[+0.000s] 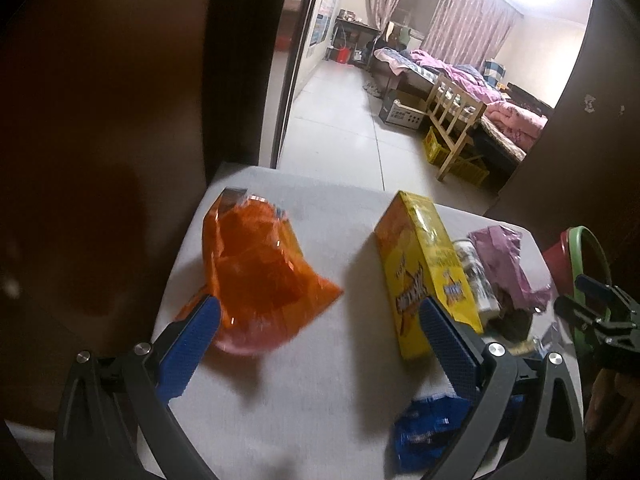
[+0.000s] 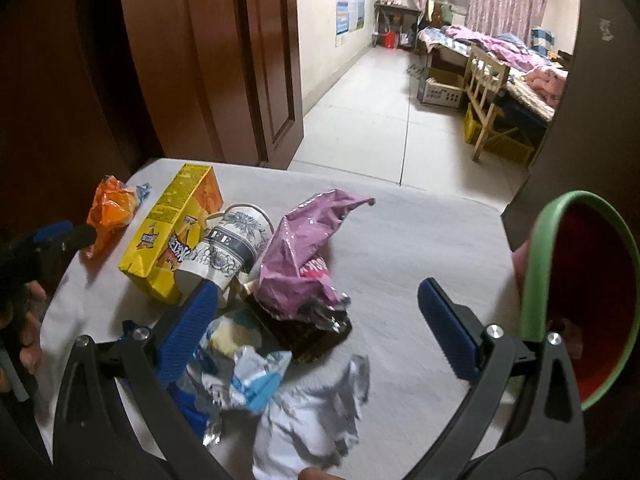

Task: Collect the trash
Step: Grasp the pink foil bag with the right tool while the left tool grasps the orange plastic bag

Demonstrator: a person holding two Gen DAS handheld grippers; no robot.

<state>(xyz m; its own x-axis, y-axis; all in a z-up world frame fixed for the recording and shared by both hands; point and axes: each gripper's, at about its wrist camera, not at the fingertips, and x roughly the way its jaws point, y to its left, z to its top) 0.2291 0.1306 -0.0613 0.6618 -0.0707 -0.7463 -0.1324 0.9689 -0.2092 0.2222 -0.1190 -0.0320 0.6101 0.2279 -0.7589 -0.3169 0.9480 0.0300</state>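
The left gripper (image 1: 320, 320) hangs with its blue-padded fingers spread wide, its left pad beside a crumpled orange plastic bag (image 1: 264, 272) near the white table's (image 1: 280, 400) left edge. The right gripper (image 2: 320, 312) gapes likewise above crumpled white-and-blue wrappers (image 2: 280, 384), a purple foil bag (image 2: 304, 252) ahead, a green-rimmed red bin (image 2: 580, 280) at the right edge.

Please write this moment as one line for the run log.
left gripper: open, empty, near orange bag | right gripper: open, empty, over wrappers | bin: right of table
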